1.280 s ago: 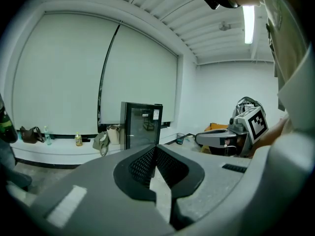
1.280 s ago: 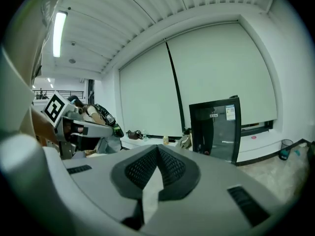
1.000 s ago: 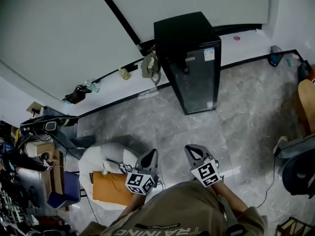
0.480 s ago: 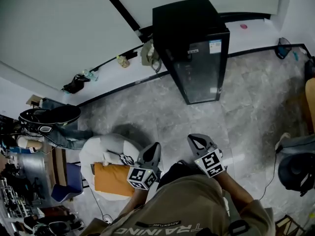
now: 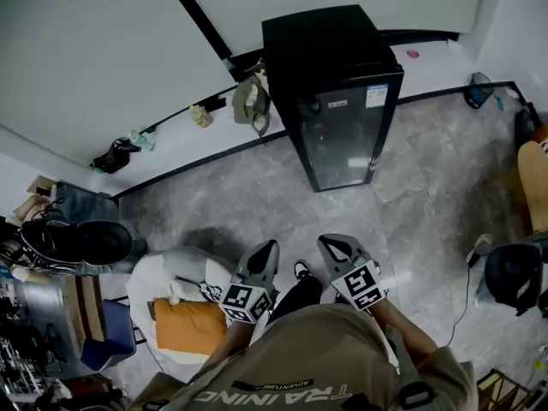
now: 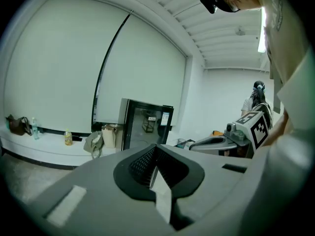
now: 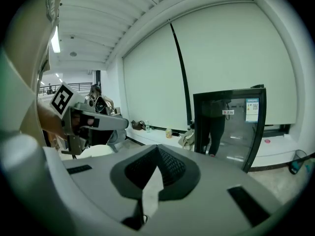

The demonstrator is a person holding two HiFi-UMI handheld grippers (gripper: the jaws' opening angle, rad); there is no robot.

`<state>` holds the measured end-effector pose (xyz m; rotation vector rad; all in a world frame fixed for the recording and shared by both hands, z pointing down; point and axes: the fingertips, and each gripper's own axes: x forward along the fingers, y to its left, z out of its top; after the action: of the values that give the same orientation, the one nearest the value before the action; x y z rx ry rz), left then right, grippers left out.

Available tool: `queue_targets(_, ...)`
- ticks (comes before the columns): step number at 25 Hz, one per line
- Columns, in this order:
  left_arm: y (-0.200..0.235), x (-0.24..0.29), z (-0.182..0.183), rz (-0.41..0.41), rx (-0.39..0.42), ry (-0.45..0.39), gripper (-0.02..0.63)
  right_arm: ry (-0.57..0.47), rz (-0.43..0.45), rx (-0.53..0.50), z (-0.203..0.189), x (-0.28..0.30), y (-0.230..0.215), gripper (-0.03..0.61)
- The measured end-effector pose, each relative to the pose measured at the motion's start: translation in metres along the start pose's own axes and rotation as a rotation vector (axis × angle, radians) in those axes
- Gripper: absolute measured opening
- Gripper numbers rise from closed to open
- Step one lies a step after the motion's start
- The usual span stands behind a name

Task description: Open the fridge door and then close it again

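The person is holding the grey plastic left gripper [image 5: 265,251] and right gripper [image 5: 332,247] side by side at lower centre of the head view, both pointing up-frame over the grey marbled floor [image 5: 257,204]. Their ribbed black jaws are pressing together, clenched on nothing. The tall black glass-doored fridge [image 5: 342,101] is standing closed at upper centre, well apart.

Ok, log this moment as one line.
stage: door not yet opened | fridge: door closed, nothing touching it | left gripper: shut, empty | right gripper: shut, empty | both grippers: well short of fridge
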<state>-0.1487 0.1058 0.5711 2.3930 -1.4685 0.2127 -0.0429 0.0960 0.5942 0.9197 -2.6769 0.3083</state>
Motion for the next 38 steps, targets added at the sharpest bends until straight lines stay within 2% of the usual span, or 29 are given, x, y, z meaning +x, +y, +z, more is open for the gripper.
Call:
queue_targets(7,0.047,0.011,0.033,-0.065,0.051,-0.027,0.002,-0.038,-0.051,-0.020,0.051,0.043,0.002,-0.005)
queue_targets(15,0.102,0.022,0.012,-0.118,0.063,0.036,0.000,-0.052,-0.103,0.003,0.062,0.107,0.010,-0.005)
queue_targets(20,0.124,0.034,0.008,-0.128,0.047,0.055,0.001,-0.037,-0.128,-0.010,0.064,0.124,0.007,-0.005)
queue_targets(28,0.136,0.083,0.001,-0.158,0.017,0.112,0.000,-0.027,-0.144,0.036,0.059,0.148,-0.034,-0.005)
queue_targets(32,0.142,0.116,0.024,-0.147,0.026,0.103,0.001,-0.048,-0.137,0.074,0.066,0.163,-0.071,-0.005)
queue_targets(38,0.146,0.161,0.064,-0.132,0.049,0.079,0.000,-0.110,-0.117,0.051,0.098,0.187,-0.132,-0.005)
